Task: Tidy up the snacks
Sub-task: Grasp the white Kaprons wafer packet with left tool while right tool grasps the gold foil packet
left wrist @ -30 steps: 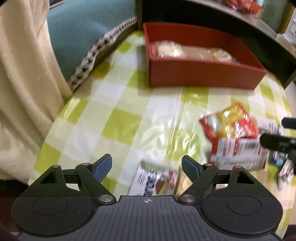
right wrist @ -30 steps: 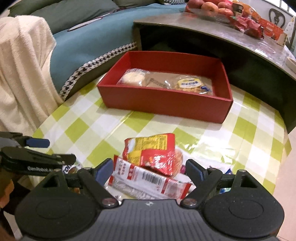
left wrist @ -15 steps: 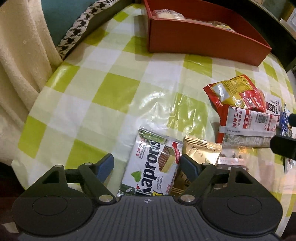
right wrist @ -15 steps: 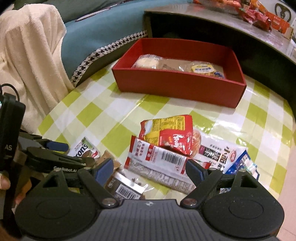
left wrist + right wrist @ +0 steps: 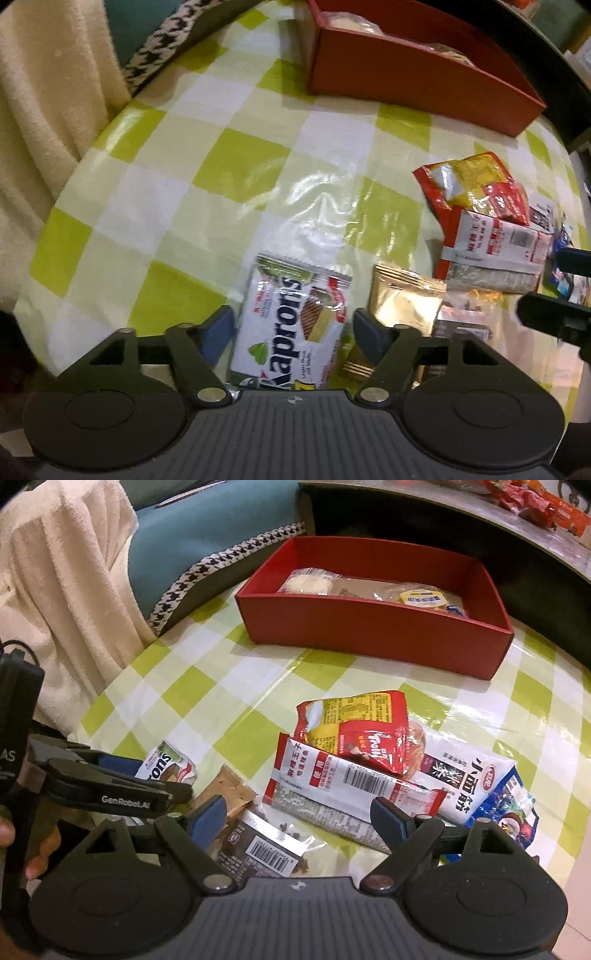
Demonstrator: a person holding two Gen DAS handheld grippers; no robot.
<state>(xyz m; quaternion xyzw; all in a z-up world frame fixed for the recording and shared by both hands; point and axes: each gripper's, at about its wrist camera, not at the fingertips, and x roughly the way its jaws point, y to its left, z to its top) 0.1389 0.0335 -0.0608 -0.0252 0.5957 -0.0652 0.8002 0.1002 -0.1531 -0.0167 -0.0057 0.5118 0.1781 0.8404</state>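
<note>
A white and green Kaprons wafer pack (image 5: pixel 291 325) lies flat on the checked tablecloth (image 5: pixel 221 177). My left gripper (image 5: pixel 293 326) points down over it with a pad on each side. Its jaws are closing, and a thin gap still shows beside each pad. The right wrist view has the left gripper (image 5: pixel 155 779) at the same pack (image 5: pixel 170 766). My right gripper (image 5: pixel 297 814) stands open above a white and red barcoded pack (image 5: pixel 347 779) and a dark pack (image 5: pixel 258 853). The red box (image 5: pixel 369 627) at the back holds clear-wrapped pastries (image 5: pixel 369 587).
A red and yellow bag (image 5: pixel 354 727), a white and blue bag (image 5: pixel 472 775) and a gold pouch (image 5: pixel 402 299) crowd the pile. A cream blanket (image 5: pixel 44 110) and a teal cushion (image 5: pixel 207 535) border the left. A dark shelf (image 5: pixel 480 517) rises behind the box.
My left gripper sank and tipped down onto the wafer pack, and its jaws narrowed. My right gripper tilted down over the snack pile and stayed equally wide.
</note>
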